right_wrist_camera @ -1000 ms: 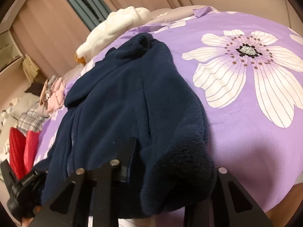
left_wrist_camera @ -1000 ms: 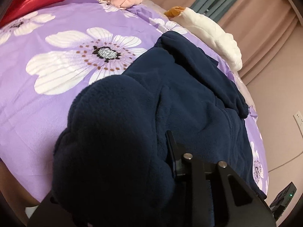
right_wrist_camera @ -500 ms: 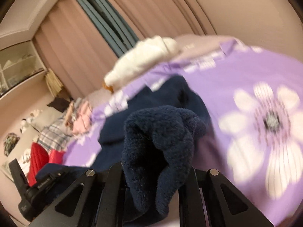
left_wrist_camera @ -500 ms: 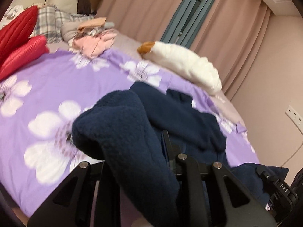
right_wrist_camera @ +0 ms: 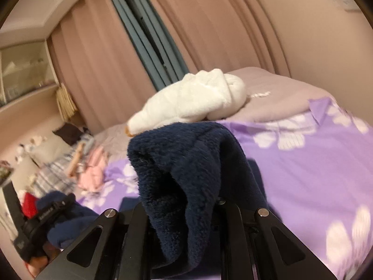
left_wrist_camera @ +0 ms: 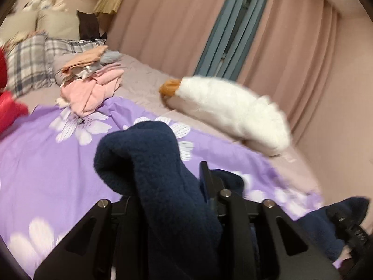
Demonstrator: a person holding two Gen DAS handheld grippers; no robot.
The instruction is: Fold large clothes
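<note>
A navy fleece (left_wrist_camera: 163, 186) is clamped in the left gripper (left_wrist_camera: 172, 200), whose jaws have just been opening slightly. The same fleece (right_wrist_camera: 186, 175) is clamped in the right gripper (right_wrist_camera: 184, 212), mid-frame above the purple bedspread (right_wrist_camera: 303, 175).

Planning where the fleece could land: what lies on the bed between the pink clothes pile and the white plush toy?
In the left wrist view, bare mauve sheet separates the pink clothes pile from the white plush toy; nothing rests on it.

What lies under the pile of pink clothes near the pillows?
The pink clothes rest partly on the purple flowered cover and partly on the mauve sheet. Whatever is beneath the pile's middle is covered.
</note>
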